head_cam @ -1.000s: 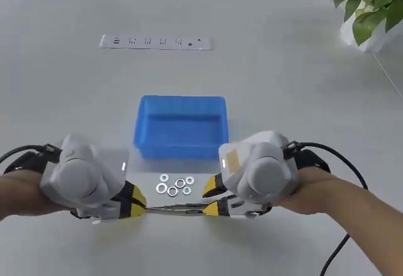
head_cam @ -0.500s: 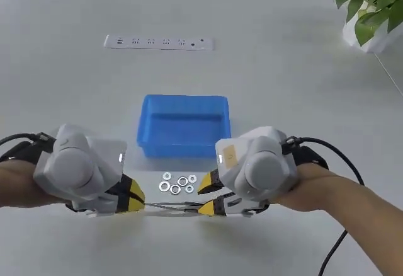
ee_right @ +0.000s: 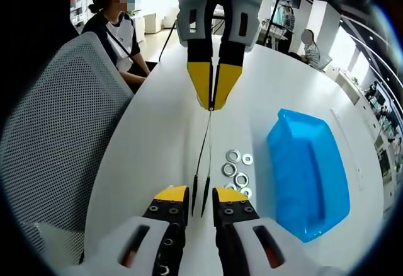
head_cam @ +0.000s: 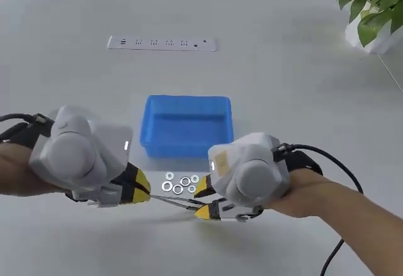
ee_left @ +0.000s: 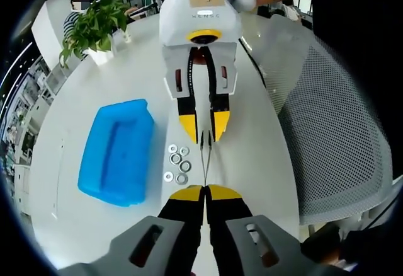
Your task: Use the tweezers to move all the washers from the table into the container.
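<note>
The thin metal tweezers [head_cam: 173,200] span the gap between my two grippers, just above the white table. My left gripper [head_cam: 141,188] is shut on their joined end [ee_left: 204,184]. In the right gripper view the tweezers' [ee_right: 208,128] two black-tipped legs lie between the apart jaws of my right gripper [ee_right: 200,195], which stands open around them. Several silver washers [head_cam: 179,183] lie in a small cluster on the table just beyond the tweezers. Behind them sits the blue container [head_cam: 187,128], with nothing visible inside.
A white power strip [head_cam: 162,43] lies at the far side of the table. A potted plant [head_cam: 371,5] stands at the far right corner. A mesh-backed chair [ee_right: 69,118] stands beside the table's near edge, and people sit in the background.
My right gripper has edged left toward the left one along the tweezers. The tweezers now slant instead of lying level. The washers and container have not moved.
</note>
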### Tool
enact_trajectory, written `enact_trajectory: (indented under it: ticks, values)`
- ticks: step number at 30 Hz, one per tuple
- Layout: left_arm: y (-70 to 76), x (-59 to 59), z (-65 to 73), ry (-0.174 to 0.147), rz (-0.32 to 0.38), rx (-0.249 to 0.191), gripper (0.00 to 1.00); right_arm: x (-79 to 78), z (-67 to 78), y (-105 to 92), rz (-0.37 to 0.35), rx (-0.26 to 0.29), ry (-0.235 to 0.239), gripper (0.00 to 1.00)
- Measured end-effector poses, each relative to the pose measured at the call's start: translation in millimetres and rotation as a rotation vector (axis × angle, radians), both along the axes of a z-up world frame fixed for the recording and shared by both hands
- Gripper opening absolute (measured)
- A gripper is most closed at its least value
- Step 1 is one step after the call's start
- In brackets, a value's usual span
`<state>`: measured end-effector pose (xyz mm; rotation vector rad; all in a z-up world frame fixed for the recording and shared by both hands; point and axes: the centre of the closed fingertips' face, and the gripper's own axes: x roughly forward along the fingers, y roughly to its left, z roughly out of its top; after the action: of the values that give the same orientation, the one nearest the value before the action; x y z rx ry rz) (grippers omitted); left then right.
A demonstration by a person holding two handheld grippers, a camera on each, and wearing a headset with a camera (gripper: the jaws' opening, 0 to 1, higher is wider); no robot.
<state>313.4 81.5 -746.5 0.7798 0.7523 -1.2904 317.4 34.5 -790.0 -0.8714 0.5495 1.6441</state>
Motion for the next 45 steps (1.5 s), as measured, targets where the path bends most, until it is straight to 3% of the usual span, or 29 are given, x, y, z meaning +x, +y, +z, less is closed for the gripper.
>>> enact_trajectory:
  ticks: [14, 25, 45]
  values:
    - [-20.2, 0.1, 27.3, -0.038, -0.025, -0.062, 0.05, 0.2, 4.0, 1.0, -0.016, 0.018, 0.003, 0.12]
    - [-40.0, 2.7, 48.6, -0.064, -0.057, -0.127, 0.05, 3.2, 10.6, 3.9, -0.056, 0.067, 0.015, 0.11]
    - [-63.2, 1.3, 56.7, -0.053, -0.078, -0.196, 0.05, -0.3, 15.0, 5.6, -0.063, 0.112, 0.033, 0.12]
